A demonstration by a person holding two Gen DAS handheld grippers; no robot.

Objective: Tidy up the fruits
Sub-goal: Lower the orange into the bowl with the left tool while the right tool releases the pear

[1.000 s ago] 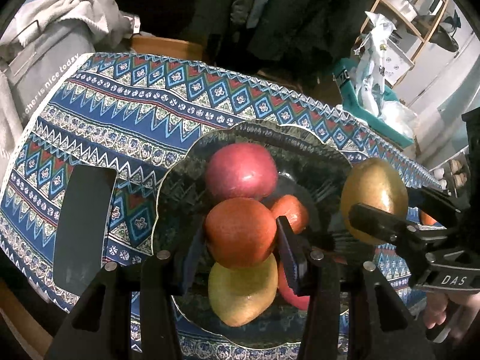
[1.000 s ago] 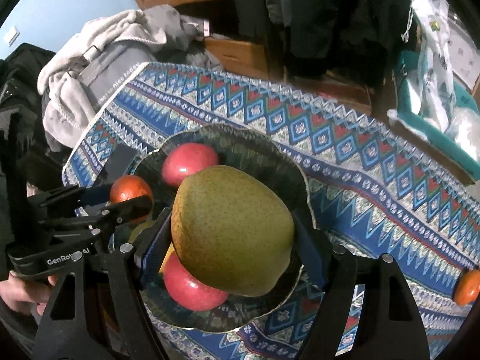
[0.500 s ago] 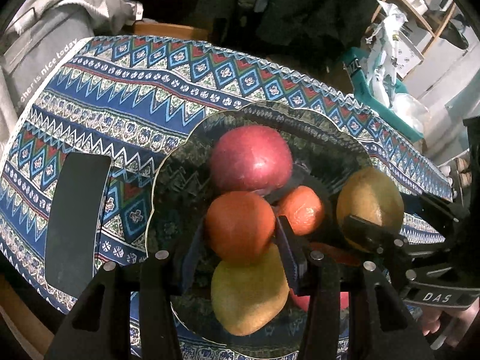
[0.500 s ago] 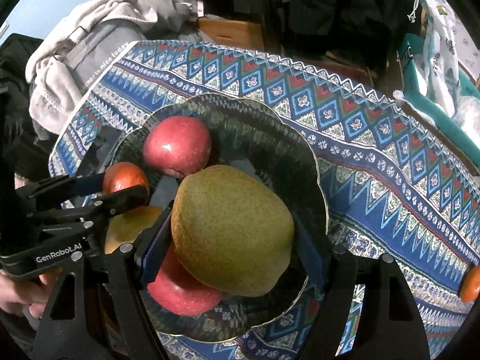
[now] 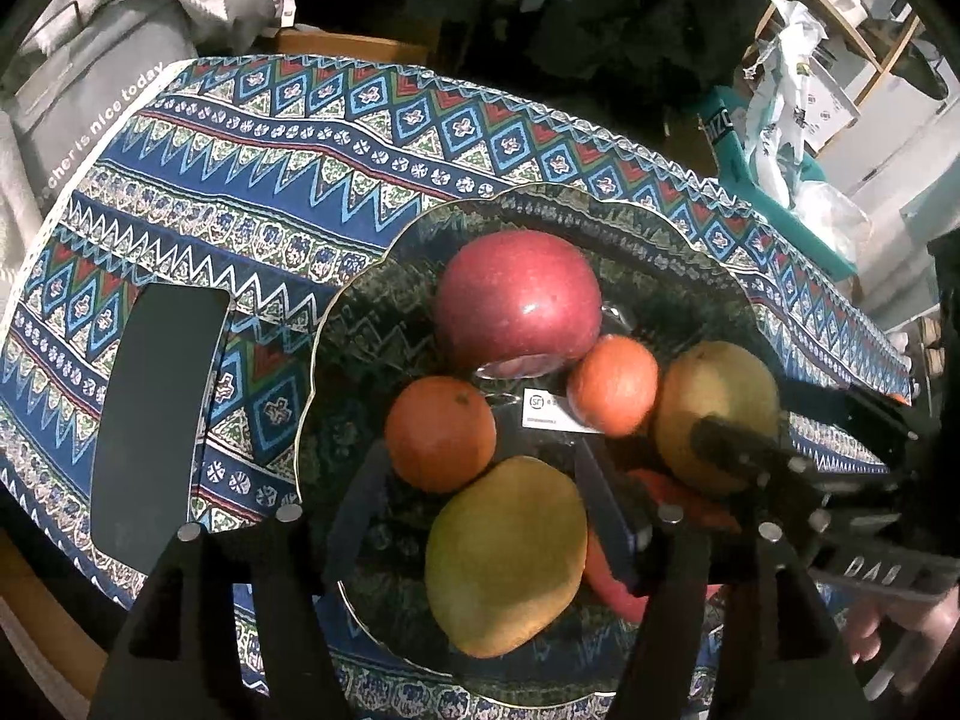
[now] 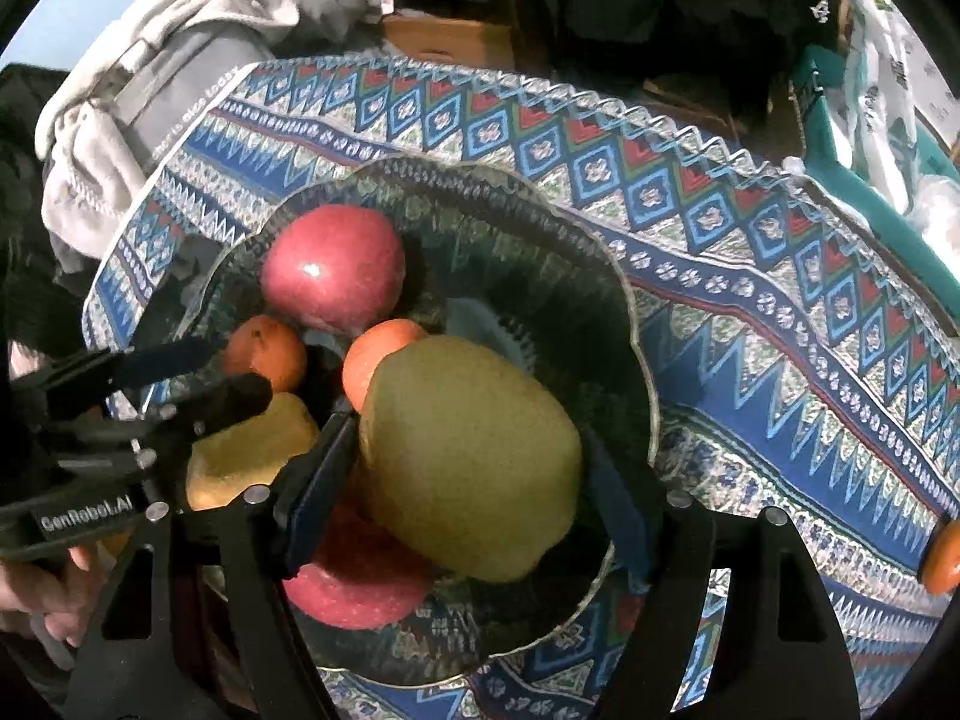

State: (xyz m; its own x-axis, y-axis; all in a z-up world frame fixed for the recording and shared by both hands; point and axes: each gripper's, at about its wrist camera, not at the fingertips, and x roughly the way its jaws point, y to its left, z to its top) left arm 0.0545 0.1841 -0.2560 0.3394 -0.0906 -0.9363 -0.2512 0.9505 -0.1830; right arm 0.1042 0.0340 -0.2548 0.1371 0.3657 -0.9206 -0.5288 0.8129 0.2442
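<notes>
A dark patterned plate holds a red apple, two oranges and a yellow-green pear. My left gripper hangs over the plate with its jaws opening. One orange lies between its fingertips, and the pads stand apart from it. The second orange lies beside the apple. My right gripper is shut on a large green pear low over the plate. A second red apple lies partly hidden under that pear.
A flat black slab lies on the patterned tablecloth left of the plate. A stray orange sits near the table's right end. Grey clothing is heaped past the left edge, and a teal bag stands at the back right.
The left gripper's jaws have come apart and let go of the orange, which now rests in the plate. The right gripper has sunk a little toward the plate with the pear.
</notes>
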